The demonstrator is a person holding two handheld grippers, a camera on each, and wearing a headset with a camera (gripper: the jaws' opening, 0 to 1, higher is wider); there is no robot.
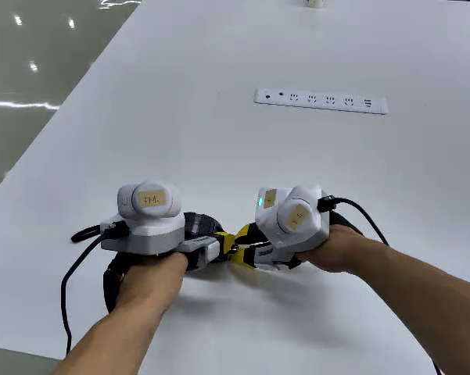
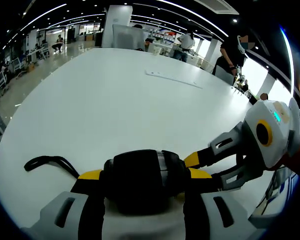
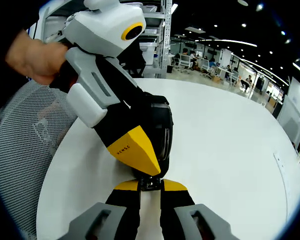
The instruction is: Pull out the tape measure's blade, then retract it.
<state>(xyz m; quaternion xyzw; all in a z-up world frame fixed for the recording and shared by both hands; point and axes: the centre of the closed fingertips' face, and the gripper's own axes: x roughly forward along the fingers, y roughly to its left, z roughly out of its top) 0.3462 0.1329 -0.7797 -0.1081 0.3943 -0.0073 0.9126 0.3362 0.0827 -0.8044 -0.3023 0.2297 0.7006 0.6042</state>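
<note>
White surface [image 1: 219, 148], power strip [image 1: 321, 101] beyond: left hand-held gripper [image 2: 145, 176] clamped around black tape measure [image 3: 157, 127], right hand-held gripper [image 3: 150, 189] just beside, pinching blade hook [image 3: 150, 183].

The left gripper [image 1: 219, 248] has a rounded white casing topped with a tan label [image 1: 150, 199] in dark handwriting, and a black cable [image 1: 66, 281] trails off its rear. The right gripper [image 1: 246, 254] is built the same, with its own tan sticker [image 1: 297, 216], a small green light [image 1: 260, 202] and a black lead [image 1: 367, 219]. Under each casing sit pale grey slotted frames [image 3: 92, 95], then black fingers [image 3: 135, 150] capped in yellow, one cap printed with tiny black lettering too small to read. The person's forearms [image 1: 422, 289] are uncovered.
</note>
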